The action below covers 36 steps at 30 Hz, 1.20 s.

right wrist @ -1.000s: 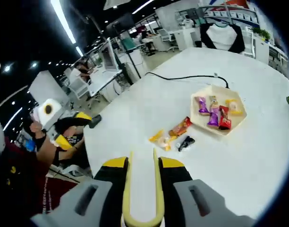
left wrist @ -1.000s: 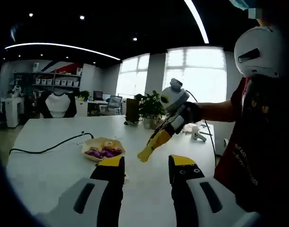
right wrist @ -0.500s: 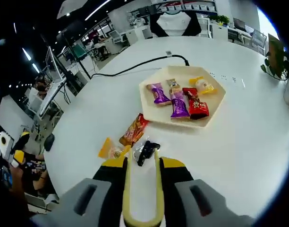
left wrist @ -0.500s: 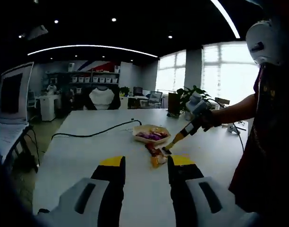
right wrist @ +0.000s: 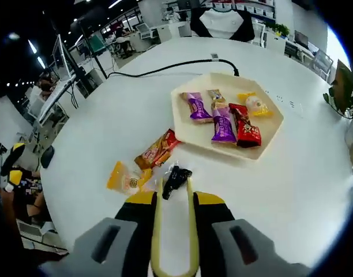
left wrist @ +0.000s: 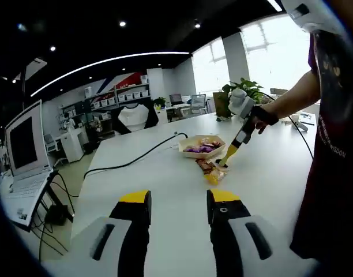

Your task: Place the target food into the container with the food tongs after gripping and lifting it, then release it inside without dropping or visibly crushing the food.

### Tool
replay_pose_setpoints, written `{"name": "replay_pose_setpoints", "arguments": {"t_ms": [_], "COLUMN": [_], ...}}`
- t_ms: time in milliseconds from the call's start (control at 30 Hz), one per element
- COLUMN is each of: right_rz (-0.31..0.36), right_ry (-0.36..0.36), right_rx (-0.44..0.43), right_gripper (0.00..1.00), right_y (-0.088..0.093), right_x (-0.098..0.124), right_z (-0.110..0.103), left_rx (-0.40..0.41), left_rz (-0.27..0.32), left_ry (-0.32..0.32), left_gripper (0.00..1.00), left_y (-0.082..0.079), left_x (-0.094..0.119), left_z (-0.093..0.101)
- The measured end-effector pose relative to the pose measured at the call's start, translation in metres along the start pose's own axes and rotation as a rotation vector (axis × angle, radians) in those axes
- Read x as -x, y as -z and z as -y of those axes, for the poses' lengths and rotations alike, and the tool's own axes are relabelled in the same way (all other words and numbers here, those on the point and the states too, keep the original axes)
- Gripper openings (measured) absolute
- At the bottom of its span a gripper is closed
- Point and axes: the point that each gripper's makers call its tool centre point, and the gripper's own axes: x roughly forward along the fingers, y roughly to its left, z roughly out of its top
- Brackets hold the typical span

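Three loose snacks sit on the white table (right wrist: 315, 190) just outside the tray (right wrist: 269, 130): a small black-wrapped candy (right wrist: 175, 176), an orange-red packet (right wrist: 158, 149) and a yellow packet (right wrist: 123, 178). My read is that the black one is the target, since the tongs (right wrist: 173, 231) point straight at it.

Step in hand, as I judge it: approach, pre-grip. The right gripper (right wrist: 173, 202) is clamped on the yellow tongs, whose two tips are apart and straddle the near end of the black candy. It still lies flat on the table, nothing lifted.

Next move, I reckon: ease the tips further along either side of the wrapper, squeeze gently until they pinch it, lift, carry over the near rim of the tray, release inside. The orange-red packet is just beside the candy on the side toward the tray, so keep the tips off it.

Target look: dark glossy wrapper, slightly crumpled, small and narrow, twisted ends. Probably light and slippery, so a pinch at mid-body should hold better than at an end.

The tray already holds two purple packets, a red one, a yellow one and a small tan one.

Left gripper (left wrist: 179, 205) hangs over bare table well away from the tray, jaws apart, holding nothing. In its view the right gripper (left wrist: 229, 154) reaches down beside the tray (left wrist: 191, 154).
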Motion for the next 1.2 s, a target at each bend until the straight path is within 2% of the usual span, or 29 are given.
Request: {"name": "replay_pose_setpoints", "arguments": {"t_ms": [33, 167, 333, 400, 433, 600, 633, 667, 700, 800, 833, 867, 900, 933, 1067, 1100, 1133, 1167, 1200], "right_rz": [-0.019, -0.023, -0.030, -0.026, -0.034, -0.041, -0.068, -0.065, -0.060, -0.183, -0.187, -0.171, -0.212, -0.221, -0.400, -0.358, -0.371, -0.425, -0.433], "right_ry": [-0.002, 0.009, 0.028, 0.091, 0.087, 0.044, 0.035, 0.031, 0.014, -0.025, -0.011, -0.009, -0.011, -0.008, -0.023, -0.015, -0.025, -0.032, -0.030], "right_rx": [0.013, 0.172, 0.200, 0.321, 0.334, 0.269, 0.221, 0.180, 0.180, 0.119, 0.082, 0.113, 0.141, 0.150, 0.190, 0.179, 0.174, 0.155, 0.182], "right_gripper": [0.19, 0.18, 0.17, 0.17, 0.17, 0.18, 0.19, 0.20, 0.21, 0.22, 0.22, 0.22, 0.22, 0.22, 0.22, 0.22, 0.22, 0.22, 0.21], "right_y": [0.004, 0.005, 0.011, 0.009, 0.012, 0.014, 0.016, 0.014, 0.010, 0.015, 0.008, 0.002, 0.001, -0.001, 0.010, -0.005, -0.007, -0.003, -0.009], "right_x": [0.001, 0.004, 0.012, 0.018, 0.020, 0.027, 0.029, 0.030, 0.031, 0.029, 0.025, 0.024, 0.022, 0.020, 0.008, 0.004, 0.003, 0.004, 0.001], "right_z": [-0.001, 0.003, 0.009, 0.019, 0.018, 0.020, 0.019, 0.019, 0.019, 0.024, 0.027, 0.026, 0.025, 0.024, 0.023, 0.023, 0.021, 0.021, 0.022], "left_rx": [0.003, 0.024, 0.056, 0.057, 0.057, 0.060, 0.060, 0.061, 0.060, 0.065, 0.066, 0.063, 0.060, 0.061, 0.073, 0.075, 0.080, 0.086, 0.096], "left_rz": [-0.002, -0.001, 0.013, 0.011, 0.012, 0.010, 0.009, 0.007, 0.005, 0.002, 0.000, -0.006, -0.011, -0.012, -0.013, -0.016, -0.017, -0.016, -0.014], "left_ry": [0.001, -0.002, 0.012, 0.018, 0.021, 0.037, 0.039, 0.041, 0.044, 0.052, 0.056, 0.058, 0.058, 0.059, 0.067, 0.067, 0.067, 0.068, 0.071], "left_gripper": [0.41, 0.40, 0.40, 0.40, 0.40, 0.39, 0.39, 0.39, 0.39, 0.39, 0.39, 0.39, 0.39, 0.39, 0.39, 0.39, 0.39, 0.39, 0.39], "left_y": [0.002, 0.005, 0.006, 0.006, 0.006, 0.007, 0.007, 0.008, 0.008, 0.009, 0.010, 0.012, 0.013, 0.014, 0.017, 0.018, 0.020, 0.021, 0.022], "left_x": [0.001, 0.003, 0.003, 0.002, 0.001, -0.002, -0.002, -0.002, -0.002, -0.002, -0.003, -0.004, -0.004, -0.004, -0.005, -0.004, -0.004, -0.003, -0.003], "left_z": [0.001, 0.001, 0.006, 0.009, 0.009, 0.015, 0.015, 0.016, 0.017, 0.019, 0.020, 0.020, 0.021, 0.022, 0.025, 0.025, 0.025, 0.025, 0.026]}}
